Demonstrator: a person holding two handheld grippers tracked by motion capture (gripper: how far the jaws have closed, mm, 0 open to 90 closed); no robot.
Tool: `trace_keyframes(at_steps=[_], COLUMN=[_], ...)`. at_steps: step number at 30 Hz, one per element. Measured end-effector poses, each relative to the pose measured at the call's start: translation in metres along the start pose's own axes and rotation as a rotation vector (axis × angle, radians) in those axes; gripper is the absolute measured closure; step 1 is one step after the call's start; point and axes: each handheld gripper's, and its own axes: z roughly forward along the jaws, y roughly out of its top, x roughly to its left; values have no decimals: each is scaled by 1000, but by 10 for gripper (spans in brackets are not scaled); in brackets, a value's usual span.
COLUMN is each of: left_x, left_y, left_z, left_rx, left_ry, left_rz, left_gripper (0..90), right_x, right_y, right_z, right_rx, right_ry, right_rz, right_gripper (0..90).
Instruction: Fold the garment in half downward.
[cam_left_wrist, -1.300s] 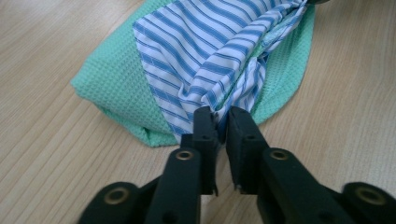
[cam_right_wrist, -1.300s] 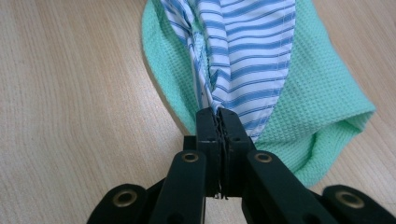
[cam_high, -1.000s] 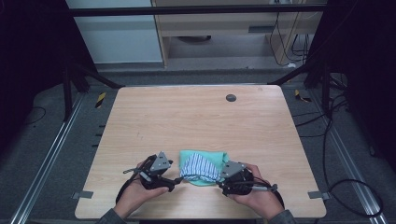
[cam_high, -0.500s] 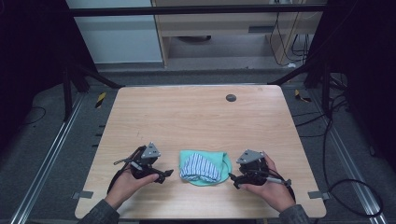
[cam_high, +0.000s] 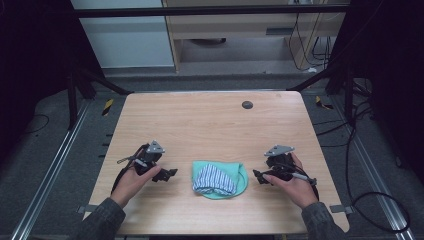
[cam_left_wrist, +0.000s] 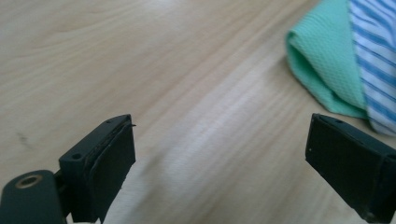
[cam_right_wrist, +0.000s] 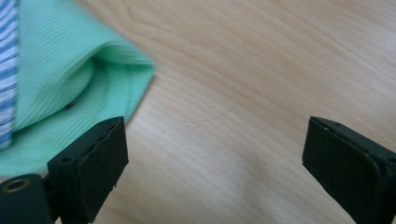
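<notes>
Left gripper (cam_high: 167, 174) sits lower left of centre in the high view, jaws spread wide with nothing between them; they have just been opening. In the left gripper view (cam_left_wrist: 219, 170) only bare wood lies between the two black pads. Right gripper (cam_high: 258, 176) is lower right of centre, jaws likewise wide apart and empty, also just been opening; the right gripper view (cam_right_wrist: 215, 168) shows plain tabletop between the pads.

Folded cloth (cam_high: 219, 179) lies flat on the table between the two grippers, lower centre of the high view, touched by neither. Mint-green waffle fabric outside, a blue-and-white striped layer on top. In the left gripper view the cloth (cam_left_wrist: 341, 60) sits at upper right, beyond the right-hand pad. In the right gripper view the cloth (cam_right_wrist: 70, 74) is at upper left, its green folded corner just above the left-hand pad.

Wooden table (cam_high: 210, 125) is light-grained, with a small dark round disc (cam_high: 247, 104) near its far edge, upper centre, well apart from the cloth. Each gripper is held by a hand with a dark sleeve coming in from the bottom edge.
</notes>
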Motion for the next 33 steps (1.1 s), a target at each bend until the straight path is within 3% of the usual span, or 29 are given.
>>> trace_keyframes(at_steps=[2, 4, 5, 6, 10, 12, 26, 33], left_x=[8, 20, 20, 26, 35, 42, 57, 59], left_y=[4, 8, 8, 8, 9, 9, 4, 1], left_z=[0, 1, 1, 3, 8, 13, 36, 44], left_rx=[10, 4, 4, 3, -4, -8, -17, -19], left_ry=[22, 48, 48, 76, 86, 117, 154, 147], left_rz=[0, -7, -7, -5, -29, -37, -96, -121], left_gripper=[73, 73, 73, 73, 72, 68, 61, 42], right_x=[-3, -14, -17, -20, -27, -34, -50, -52], right_y=[0, 2, 2, 3, 3, 3, 0, 0], right_z=[2, 9, 11, 13, 17, 22, 41, 47], right_rx=[1, 2, 1, -1, -12, -17, -27, -53], right_ry=[2, -14, -21, -30, -34, -47, -120, -174], right_rz=[15, 64, 74, 93, 142, 180, 291, 311], right_gripper=[74, 75, 75, 75, 76, 75, 70, 68])
